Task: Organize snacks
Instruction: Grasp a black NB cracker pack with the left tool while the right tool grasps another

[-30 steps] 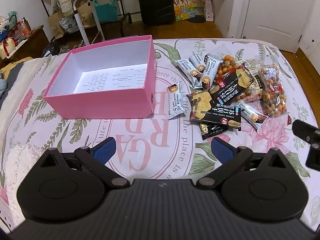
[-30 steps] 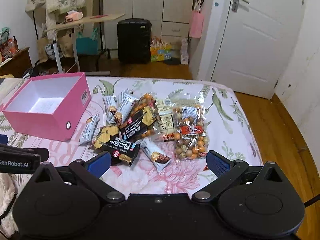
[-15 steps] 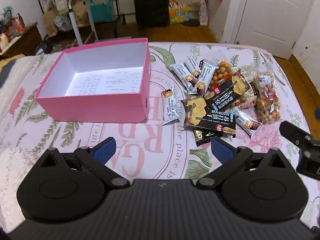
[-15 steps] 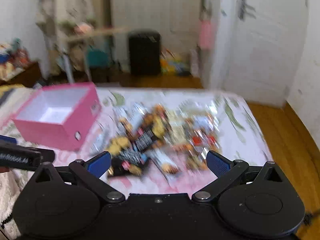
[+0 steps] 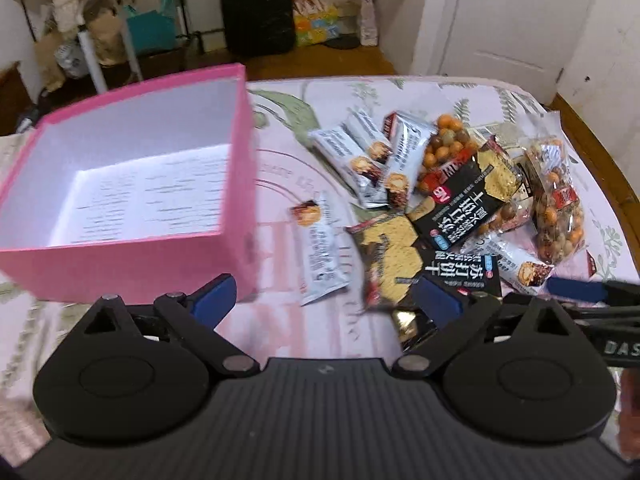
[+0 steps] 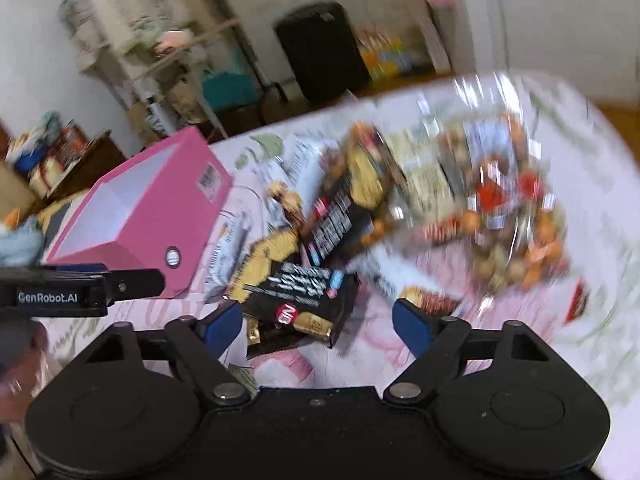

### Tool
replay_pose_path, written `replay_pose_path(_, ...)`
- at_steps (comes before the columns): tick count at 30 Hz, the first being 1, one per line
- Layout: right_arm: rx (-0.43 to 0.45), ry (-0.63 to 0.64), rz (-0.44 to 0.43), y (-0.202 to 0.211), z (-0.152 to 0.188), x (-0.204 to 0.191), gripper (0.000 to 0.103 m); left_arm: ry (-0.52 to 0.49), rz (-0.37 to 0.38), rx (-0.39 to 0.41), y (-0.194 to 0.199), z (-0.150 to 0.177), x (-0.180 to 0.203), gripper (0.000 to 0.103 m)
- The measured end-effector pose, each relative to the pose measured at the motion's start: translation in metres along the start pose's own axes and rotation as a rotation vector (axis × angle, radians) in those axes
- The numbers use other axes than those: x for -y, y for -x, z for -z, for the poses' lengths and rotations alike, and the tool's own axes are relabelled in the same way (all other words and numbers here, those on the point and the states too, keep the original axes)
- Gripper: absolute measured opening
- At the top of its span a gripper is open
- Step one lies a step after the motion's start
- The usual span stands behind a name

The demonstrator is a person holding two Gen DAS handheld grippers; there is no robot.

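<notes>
The pink box [image 5: 132,184] sits open-topped ahead and left of the left gripper [image 5: 326,300], ready to receive items. The snack pile [image 5: 452,196] lies ahead-right on the bed [image 5: 500,96]. Both grippers are closing, gripping nothing yet. The right gripper [image 6: 318,320] straddles the black cracker packet [image 6: 304,296], probably the first pick.
</notes>
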State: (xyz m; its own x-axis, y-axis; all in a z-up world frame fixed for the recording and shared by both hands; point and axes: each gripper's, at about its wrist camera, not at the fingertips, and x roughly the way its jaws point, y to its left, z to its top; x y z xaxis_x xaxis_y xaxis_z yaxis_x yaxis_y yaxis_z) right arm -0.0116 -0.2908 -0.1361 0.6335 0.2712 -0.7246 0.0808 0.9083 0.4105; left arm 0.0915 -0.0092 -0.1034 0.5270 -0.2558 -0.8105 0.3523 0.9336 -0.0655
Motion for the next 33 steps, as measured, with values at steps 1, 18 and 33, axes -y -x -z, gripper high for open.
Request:
replay_pose_path(1,-0.021,-0.045,-0.005,-0.008,0.002,0.007,0.079,0.005,0.020,-0.014,-0.008,-0.001,0.001,0.091)
replay_pose_path(18,-0.059,-0.242,-0.070,-0.053,0.003,0.035,0.034,0.253,0.382,-0.150,-0.081,0.022,-0.009,0.056)
replay_pose_path(33,-0.061,-0.278,-0.114,-0.051,0.005,0.053,0.033,0.093,0.311,-0.063,-0.068,0.008,0.014,0.040)
